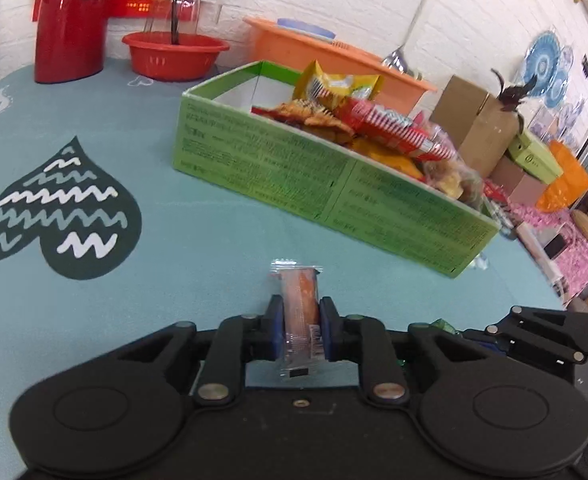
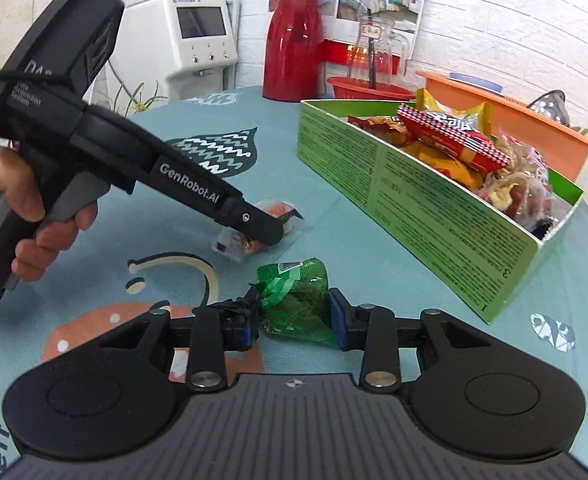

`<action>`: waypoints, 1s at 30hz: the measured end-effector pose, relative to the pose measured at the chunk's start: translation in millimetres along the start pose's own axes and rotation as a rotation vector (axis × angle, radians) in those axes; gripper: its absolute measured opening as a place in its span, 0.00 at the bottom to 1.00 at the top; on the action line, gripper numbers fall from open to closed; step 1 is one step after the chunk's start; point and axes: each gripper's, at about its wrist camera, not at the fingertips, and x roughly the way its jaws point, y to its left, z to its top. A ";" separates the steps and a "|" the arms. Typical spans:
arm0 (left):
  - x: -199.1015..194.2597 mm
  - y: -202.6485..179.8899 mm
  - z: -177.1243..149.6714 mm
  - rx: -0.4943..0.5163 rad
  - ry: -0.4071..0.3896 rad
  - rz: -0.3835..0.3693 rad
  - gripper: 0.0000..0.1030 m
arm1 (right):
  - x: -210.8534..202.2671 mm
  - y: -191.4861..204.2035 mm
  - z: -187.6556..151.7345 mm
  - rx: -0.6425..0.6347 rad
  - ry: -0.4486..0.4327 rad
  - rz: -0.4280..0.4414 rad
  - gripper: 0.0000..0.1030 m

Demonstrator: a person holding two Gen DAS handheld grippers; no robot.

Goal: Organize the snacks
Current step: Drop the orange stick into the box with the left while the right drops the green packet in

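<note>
My left gripper (image 1: 301,318) is shut on a clear-wrapped orange snack (image 1: 300,308), just above the teal tablecloth. The right wrist view shows that gripper (image 2: 268,228) and the orange snack (image 2: 278,210) from the side. My right gripper (image 2: 294,318) is shut on a green crinkly snack packet (image 2: 296,300) near the table. A long green cardboard box (image 1: 314,172) holds several snack packets and stands beyond both grippers; it also shows in the right wrist view (image 2: 434,208) to the right.
A red thermos (image 2: 294,36), a red basin (image 1: 174,54) with a glass jar, and an orange tub (image 1: 334,56) stand behind the box by the wall. Brown cartons (image 1: 478,120) sit at the far right. The table edge (image 1: 542,280) curves at the right.
</note>
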 end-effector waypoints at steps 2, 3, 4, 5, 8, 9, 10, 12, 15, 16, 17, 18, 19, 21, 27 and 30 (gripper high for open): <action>-7.9 -1.0 8.9 -0.032 -0.016 -0.046 0.69 | -7.6 -3.2 2.1 0.016 -0.029 0.007 0.58; -13.0 -3.8 16.5 -0.042 -0.031 -0.073 0.69 | -11.1 -4.5 5.0 0.017 -0.044 0.007 0.58; -18.1 -7.0 23.4 -0.037 -0.052 -0.082 0.69 | -15.0 -6.1 8.1 0.015 -0.063 0.002 0.58; -23.2 -11.1 31.0 -0.024 -0.080 -0.083 0.70 | -18.9 -8.2 12.0 0.014 -0.081 -0.003 0.58; -34.8 -18.6 54.1 -0.010 -0.162 -0.079 0.70 | -30.9 -18.6 25.1 0.023 -0.156 -0.026 0.58; -36.5 -19.5 63.2 -0.014 -0.189 -0.076 0.69 | -33.8 -22.6 29.2 0.028 -0.178 -0.039 0.58; -37.1 -20.2 69.9 -0.016 -0.209 -0.072 0.69 | -36.4 -28.1 33.4 0.035 -0.202 -0.055 0.58; -34.0 -20.3 83.3 -0.018 -0.245 -0.063 0.69 | -39.2 -40.2 40.7 0.060 -0.242 -0.092 0.58; -21.8 -19.1 96.5 -0.011 -0.278 -0.037 0.69 | -37.6 -64.2 50.4 0.114 -0.294 -0.164 0.59; -16.4 -18.1 99.6 -0.007 -0.284 -0.029 0.69 | -35.9 -72.9 52.9 0.136 -0.307 -0.190 0.59; -10.0 -15.6 102.8 -0.008 -0.287 -0.022 0.69 | -33.8 -81.5 54.3 0.160 -0.318 -0.214 0.59; -3.6 -13.4 106.1 -0.012 -0.284 -0.017 0.69 | -31.3 -91.2 55.8 0.183 -0.328 -0.237 0.59; 3.4 -11.6 109.3 -0.014 -0.281 -0.012 0.69 | -27.9 -100.4 57.4 0.204 -0.335 -0.256 0.59; 16.9 -7.0 115.0 -0.015 -0.276 0.005 0.69 | -21.7 -117.7 59.3 0.235 -0.348 -0.290 0.59; 47.4 11.1 122.9 -0.057 -0.245 0.022 0.70 | -1.1 -163.6 60.2 0.335 -0.359 -0.350 0.59; 55.7 17.4 124.0 -0.068 -0.240 0.040 0.73 | 11.3 -174.8 59.7 0.355 -0.348 -0.364 0.60</action>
